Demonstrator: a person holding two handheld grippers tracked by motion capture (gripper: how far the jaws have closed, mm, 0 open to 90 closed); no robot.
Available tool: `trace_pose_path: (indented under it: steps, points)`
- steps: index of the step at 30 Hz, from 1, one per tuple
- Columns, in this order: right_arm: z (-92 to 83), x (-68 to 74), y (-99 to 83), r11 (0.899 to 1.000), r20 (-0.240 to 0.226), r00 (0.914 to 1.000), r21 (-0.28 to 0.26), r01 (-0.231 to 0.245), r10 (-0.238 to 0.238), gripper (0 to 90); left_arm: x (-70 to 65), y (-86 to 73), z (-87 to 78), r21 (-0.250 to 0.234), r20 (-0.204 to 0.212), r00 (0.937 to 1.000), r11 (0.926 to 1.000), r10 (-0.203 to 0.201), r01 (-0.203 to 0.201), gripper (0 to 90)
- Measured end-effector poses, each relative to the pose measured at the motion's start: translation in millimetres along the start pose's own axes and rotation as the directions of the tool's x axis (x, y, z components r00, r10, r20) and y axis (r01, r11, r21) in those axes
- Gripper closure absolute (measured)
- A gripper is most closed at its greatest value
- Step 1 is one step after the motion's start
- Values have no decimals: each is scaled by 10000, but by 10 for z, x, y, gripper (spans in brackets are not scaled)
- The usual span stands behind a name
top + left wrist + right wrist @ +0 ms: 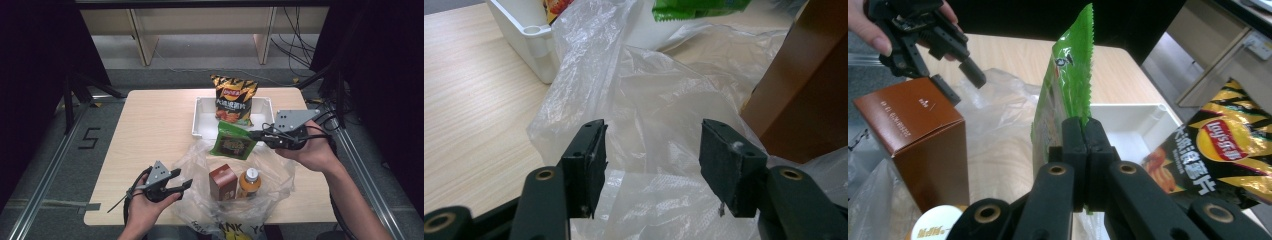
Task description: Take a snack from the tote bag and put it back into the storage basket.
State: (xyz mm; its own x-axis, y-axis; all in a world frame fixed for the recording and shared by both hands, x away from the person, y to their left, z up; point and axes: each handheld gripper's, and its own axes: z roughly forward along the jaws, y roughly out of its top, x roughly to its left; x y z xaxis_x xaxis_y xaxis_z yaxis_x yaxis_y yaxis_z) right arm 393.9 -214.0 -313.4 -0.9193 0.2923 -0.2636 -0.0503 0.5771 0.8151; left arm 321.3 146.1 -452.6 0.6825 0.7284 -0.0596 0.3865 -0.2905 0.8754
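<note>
Right claw (256,134) was clamped on the edge of a green snack packet (232,142), its two black jaws pressed together on the packet's seam in the right gripper view. The person's right hand (312,150) held it level, reaching in from the right with the claw pointing left, so the packet hung just beyond the claw tip, above the open mouth of a clear plastic bag (200,162) and clear of the counter (150,125).

Left claw (186,185) lay low and near the counter's front edge, cradled in the left hand (145,205) and pointing right toward the bag. Its jaws stood apart with nothing pressed between them; in the left gripper view, crumpled bag film lay just ahead of them.

Inside the spread plastic bag, to the right of the left claw and below the right one, stood a brown carton (222,181) upright and, just beside it, an orange bottle (249,182) with a white cap.

Behind the hanging packet sat a white tray (202,117). A black and yellow chip bag (233,100) leaned upright in it, near the right claw's far side.
</note>
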Motion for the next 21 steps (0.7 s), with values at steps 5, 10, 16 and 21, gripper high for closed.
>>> trace_pose_path:
  steps: [5,10,16,21]
  points:
    - [-35,-20,19,9999,124,9998,-99,-129,131,900,-5,-3,0,-5,-15,10000,10000,-30,30,438]
    - [-49,-35,32,9996,251,9996,-268,-121,128,900,-15,-11,11,-9,18,9998,9998,-185,185,438]
    - [-71,-59,58,9992,405,9992,-385,-58,74,900,-12,-9,9,-19,21,9998,9998,-211,211,438]
    - [-72,-71,76,9990,417,9990,-433,-131,149,900,-4,1,1,-26,4,10000,10000,-61,61,438]
